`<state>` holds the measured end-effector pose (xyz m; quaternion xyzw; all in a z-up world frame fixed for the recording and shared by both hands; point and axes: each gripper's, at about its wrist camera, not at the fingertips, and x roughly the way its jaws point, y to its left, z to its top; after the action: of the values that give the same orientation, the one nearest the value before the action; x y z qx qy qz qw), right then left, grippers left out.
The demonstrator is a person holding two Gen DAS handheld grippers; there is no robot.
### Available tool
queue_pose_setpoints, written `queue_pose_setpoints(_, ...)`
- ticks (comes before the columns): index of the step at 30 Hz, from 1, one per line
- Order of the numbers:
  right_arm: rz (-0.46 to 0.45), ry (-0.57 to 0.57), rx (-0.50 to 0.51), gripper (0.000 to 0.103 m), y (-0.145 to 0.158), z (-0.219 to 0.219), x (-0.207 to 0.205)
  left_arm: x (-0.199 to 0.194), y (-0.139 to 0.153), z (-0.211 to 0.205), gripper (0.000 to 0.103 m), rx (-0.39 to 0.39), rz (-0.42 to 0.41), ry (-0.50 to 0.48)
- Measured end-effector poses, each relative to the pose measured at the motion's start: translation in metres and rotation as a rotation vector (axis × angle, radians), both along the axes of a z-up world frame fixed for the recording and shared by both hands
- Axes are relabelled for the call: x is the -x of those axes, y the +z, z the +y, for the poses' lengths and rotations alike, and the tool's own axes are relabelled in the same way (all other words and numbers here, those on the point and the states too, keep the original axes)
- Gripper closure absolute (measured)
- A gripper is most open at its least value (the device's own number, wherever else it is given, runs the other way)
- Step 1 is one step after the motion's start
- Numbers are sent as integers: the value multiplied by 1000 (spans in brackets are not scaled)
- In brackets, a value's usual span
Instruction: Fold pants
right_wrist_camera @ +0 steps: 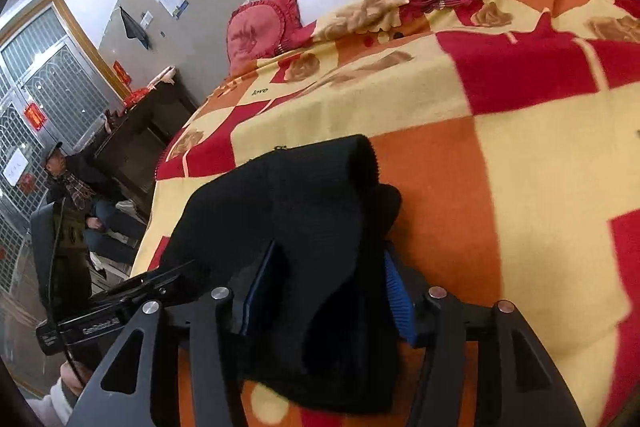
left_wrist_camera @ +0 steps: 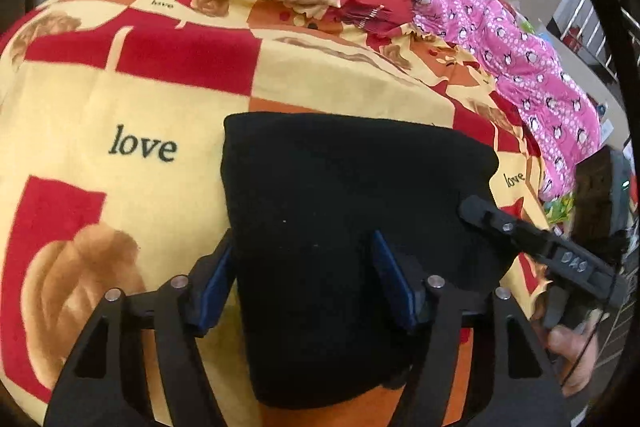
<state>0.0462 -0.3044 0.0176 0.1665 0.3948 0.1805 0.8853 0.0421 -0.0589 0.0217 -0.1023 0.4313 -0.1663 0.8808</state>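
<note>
Bed: covered by a yellow, red and orange blanket [left_wrist_camera: 132,99] printed with roses and "love".
Pink penguin-print cloth [left_wrist_camera: 520,55]: along the bed's far right edge.
Black pants [left_wrist_camera: 352,195]: folded into a compact bundle, lying on the blanket near its front edge.
Left gripper [left_wrist_camera: 304,279]: fingers spread, straddling the bundle's near-left part.
Right gripper [right_wrist_camera: 328,291]: blue-padded fingers pinching a raised fold of the pants.

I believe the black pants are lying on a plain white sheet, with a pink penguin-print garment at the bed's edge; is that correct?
Not quite: the black pants lie on a yellow, red and orange checked blanket printed with "love", as the left wrist view shows. The pink penguin-print garment is indeed at the bed's edge.
</note>
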Motion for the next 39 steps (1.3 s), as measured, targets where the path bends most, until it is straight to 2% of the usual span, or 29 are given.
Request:
queue_pose_setpoints(2,-41,-18,46,49,16,0,11,2,4,-1,30,-28,-20,8)
queue_pose_setpoints(3,-78,1,52,49,27,1,19,3,5,0,29,-40,-35,15)
queue_pose_setpoints(5,-109,24,51,49,38,5,28,6,8,1,22,-56,-65,33)
queue_pose_setpoints(7,-128,53,76,51,45,13,33,8,9,3,20,-56,-86,54)
queue_pose_setpoints(11,-96,85,126,52,33,26,35,8,5,2,20,-82,-89,68)
queue_pose_setpoints(13,-68,74,185,51,15,33,38,9,4,0,20,-98,-94,71)
queue_pose_setpoints(16,-100,63,227,51,6,38,45,12,5,-1,20,-103,-111,85)
queue_pose_setpoints(21,-127,53,173,49,28,34,46,20,14,-4,19,-151,-151,101)
queue_pose_setpoints(25,-168,25,187,39,42,40,43,28,21,-2,19,-172,-177,110)
queue_pose_setpoints(28,-175,23,192,39,50,46,42,36,28,1,19,-184,-197,125)
queue_pose_setpoints(32,-192,32,168,27,56,50,53,47,36,4,19,-202,-229,131)
queue_pose_setpoints(35,-193,27,164,27,58,50,63,57,42,5,19,-215,-263,137)
queue_pose_setpoints(39,-190,19,153,26,59,46,72,63,45,9,19,-193,-258,146)
